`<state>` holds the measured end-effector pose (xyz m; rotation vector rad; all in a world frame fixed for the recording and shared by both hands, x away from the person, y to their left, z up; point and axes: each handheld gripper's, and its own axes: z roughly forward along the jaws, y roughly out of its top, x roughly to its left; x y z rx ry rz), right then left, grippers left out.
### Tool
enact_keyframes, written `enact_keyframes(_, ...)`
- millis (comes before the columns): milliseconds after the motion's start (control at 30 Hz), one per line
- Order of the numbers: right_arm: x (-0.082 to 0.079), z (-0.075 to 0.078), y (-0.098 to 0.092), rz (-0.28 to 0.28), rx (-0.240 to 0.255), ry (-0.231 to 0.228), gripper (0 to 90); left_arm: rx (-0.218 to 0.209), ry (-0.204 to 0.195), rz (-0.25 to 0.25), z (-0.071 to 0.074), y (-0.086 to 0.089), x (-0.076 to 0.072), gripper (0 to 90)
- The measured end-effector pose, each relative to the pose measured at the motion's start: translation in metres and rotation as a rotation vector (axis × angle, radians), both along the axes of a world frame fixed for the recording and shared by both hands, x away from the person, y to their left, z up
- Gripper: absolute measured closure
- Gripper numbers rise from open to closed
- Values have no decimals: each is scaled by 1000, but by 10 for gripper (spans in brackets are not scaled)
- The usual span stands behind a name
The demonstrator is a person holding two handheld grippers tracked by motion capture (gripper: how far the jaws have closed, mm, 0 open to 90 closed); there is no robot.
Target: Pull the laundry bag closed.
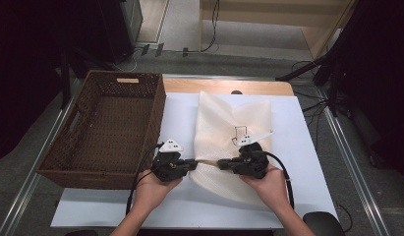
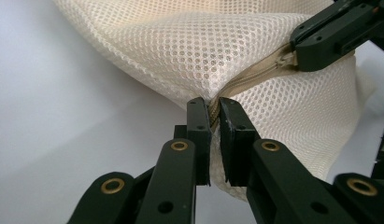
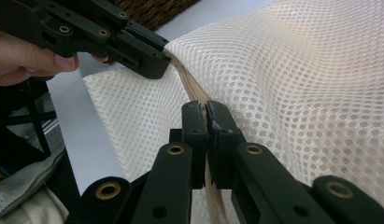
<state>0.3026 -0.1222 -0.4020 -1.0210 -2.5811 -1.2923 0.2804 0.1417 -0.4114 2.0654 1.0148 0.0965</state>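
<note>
Now both grippers are clamping their fingers on the zipper (image 2: 255, 77) of a mesh laundry bag (image 1: 234, 123) lying on the tabletop (image 1: 180, 118) beside a wicker basket (image 1: 111, 128). Being soft, light and floppy, it is likely handling best when pinched along that firmer zipper seam: the left gripper (image 1: 192, 165) and the right gripper (image 1: 221, 163) are gripping there.

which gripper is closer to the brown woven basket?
Left. The left gripper sits just beside the brown woven basket; the right gripper is farther right, over the cream mesh bag.

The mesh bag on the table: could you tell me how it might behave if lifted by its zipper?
Probably floppy: the mesh bag tents and creases where the left hand-held gripper and right hand-held gripper pinch its zipper. Likely light, being open netting. It should sag rather than slip.
</note>
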Motion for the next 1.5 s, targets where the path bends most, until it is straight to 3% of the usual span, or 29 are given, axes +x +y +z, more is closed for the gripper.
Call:
enact_keyframes(933, 0, 1, -14, -5, 10, 40, 878, -3, 14, 0, -2, 0, 1, 835)
enact_keyframes(1500, -2, 4, -26, -12, 8, 39, 878, -5, 20, 2, -3, 1, 2, 836)
